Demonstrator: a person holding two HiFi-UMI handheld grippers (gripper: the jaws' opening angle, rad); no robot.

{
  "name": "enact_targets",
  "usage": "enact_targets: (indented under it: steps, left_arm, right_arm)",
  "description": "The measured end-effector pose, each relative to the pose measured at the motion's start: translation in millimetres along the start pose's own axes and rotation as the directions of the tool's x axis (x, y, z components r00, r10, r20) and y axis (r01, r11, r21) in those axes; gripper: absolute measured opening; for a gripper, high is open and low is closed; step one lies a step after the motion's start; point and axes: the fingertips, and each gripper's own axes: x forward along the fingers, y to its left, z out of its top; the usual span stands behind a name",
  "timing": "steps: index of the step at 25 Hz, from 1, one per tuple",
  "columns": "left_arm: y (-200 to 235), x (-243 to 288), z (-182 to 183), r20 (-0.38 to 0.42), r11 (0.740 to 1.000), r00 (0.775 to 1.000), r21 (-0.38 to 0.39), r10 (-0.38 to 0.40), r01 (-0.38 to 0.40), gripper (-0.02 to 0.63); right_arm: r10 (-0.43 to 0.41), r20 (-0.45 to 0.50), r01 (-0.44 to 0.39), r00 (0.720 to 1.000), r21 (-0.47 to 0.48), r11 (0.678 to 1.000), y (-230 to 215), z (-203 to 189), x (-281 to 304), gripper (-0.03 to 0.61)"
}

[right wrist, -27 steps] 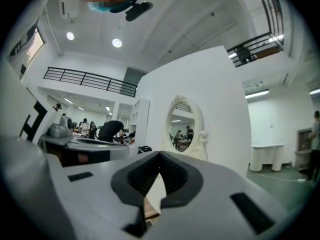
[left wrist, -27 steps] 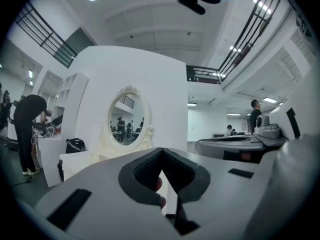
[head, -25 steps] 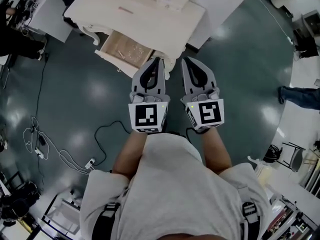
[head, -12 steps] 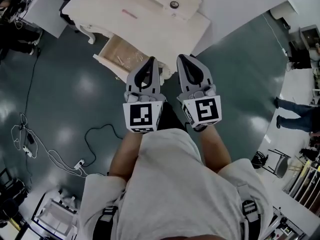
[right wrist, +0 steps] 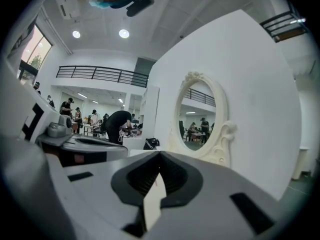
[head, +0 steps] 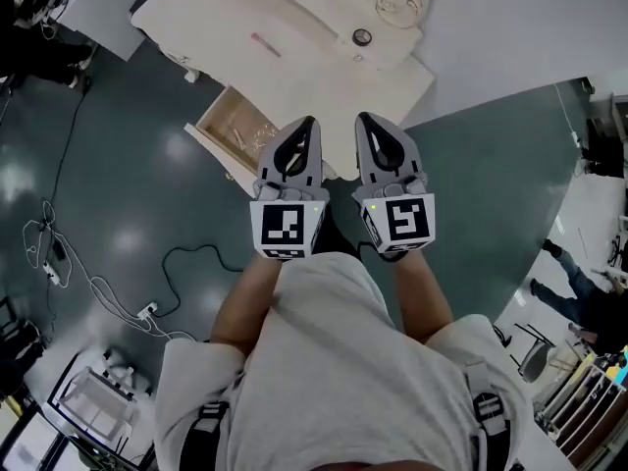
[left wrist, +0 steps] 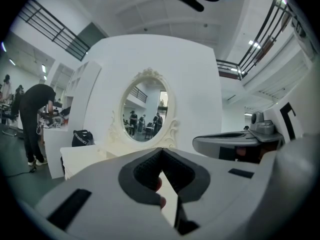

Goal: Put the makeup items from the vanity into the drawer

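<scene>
Vanity surface has drawn nearer, so pickup looks close; left gripper and right gripper fingers closed, holding nothing.

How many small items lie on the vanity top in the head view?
2. A thin pink stick lies on the vanity top, left of centre. A small round dark item lies further right. Others may be hidden or too small to see.

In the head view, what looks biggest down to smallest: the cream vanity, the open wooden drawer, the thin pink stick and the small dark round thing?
1. cream vanity
2. open wooden drawer
3. thin pink stick and small dark round thing: both tiny, too alike to rank.
</scene>
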Motion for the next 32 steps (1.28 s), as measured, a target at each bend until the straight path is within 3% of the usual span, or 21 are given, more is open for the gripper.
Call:
enact_targets:
  steps: [10,16,32]
  left_arm:
    - [-7,79,-43,-0.120,0.999,0.992,-0.021,0.032,-0.035,0.005]
    - [0,95,-74,-0.196,0.997,0.979,-0.044,0.052,-0.062,0.005]
    - [16,154,-123,-0.293,0.995,0.956,-0.092,0.011,-0.040,0.005]
  right_arm:
    - [0.032,-0.075,-0.027,0.997,0.066,0.997,-82,-56,69,0.014]
    - [0.051,-0.131,-0.038,0.990,0.095,0.995,-102,-95,105,0.014]
    - [-0.001,-0.274,0.023,0.962,0.077,0.997,-147,-156,173,0.015]
